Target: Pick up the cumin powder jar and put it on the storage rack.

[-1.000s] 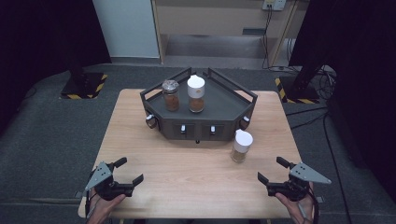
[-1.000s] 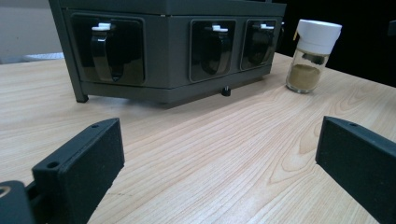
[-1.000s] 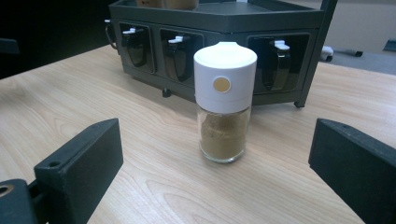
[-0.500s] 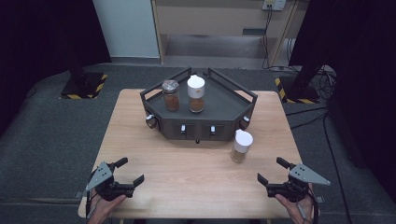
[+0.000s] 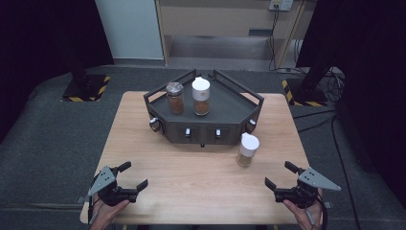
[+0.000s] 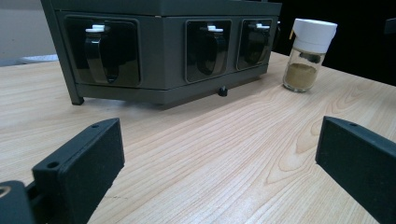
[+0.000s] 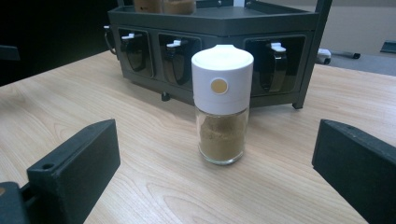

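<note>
On tabletop (image 5: pixel 143 143), right of centre: white-capped spice jar (image 5: pixel 248 150), upright, just before rack (image 5: pixel 239 103).
Rack top: two jars (image 5: pixel 175 97), upright.
Left tool (image 5: pixel 133 178): jaws wide apart, empty.
Right tool (image 5: pixel 280 176): jaws wide apart, empty.

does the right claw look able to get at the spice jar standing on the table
Probably yes. The right claw is open and the spice jar stands upright straight ahead of it, apart from the rack, with bare table between them and nothing in the way.
</note>
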`<state>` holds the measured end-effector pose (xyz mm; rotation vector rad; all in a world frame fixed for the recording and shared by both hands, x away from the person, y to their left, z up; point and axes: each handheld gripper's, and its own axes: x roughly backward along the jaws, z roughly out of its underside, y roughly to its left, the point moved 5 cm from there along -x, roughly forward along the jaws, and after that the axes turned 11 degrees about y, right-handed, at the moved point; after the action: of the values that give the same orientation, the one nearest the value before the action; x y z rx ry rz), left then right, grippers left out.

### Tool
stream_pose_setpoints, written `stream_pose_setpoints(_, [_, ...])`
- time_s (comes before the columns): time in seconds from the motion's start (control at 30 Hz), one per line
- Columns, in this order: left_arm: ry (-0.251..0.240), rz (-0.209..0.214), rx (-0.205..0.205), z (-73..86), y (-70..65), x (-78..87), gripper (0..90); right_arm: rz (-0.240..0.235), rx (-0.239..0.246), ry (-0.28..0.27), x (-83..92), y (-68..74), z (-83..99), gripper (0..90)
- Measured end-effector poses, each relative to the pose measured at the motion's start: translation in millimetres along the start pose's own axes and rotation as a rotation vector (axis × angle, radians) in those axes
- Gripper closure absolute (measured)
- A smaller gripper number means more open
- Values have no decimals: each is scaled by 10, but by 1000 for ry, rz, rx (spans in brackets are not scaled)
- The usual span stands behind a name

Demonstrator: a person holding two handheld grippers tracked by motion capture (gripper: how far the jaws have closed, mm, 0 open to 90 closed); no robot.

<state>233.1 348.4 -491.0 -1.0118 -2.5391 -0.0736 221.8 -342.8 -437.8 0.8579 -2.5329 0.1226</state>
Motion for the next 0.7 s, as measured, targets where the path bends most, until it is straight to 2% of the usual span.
stream_pose_setpoints(0.43, [0,-2,1,-2,-4,6,0,-9,-21,1,20,0,-30,12])
stream_pose_setpoints(0.6, [0,-2,2,-1,-4,7,0,-5,-11,-4,27,28,-99,16])
stream_pose_setpoints(0.7, [4,-1,-1,-3,-5,5,0,-18,-22,-7,23,23,-143,17])
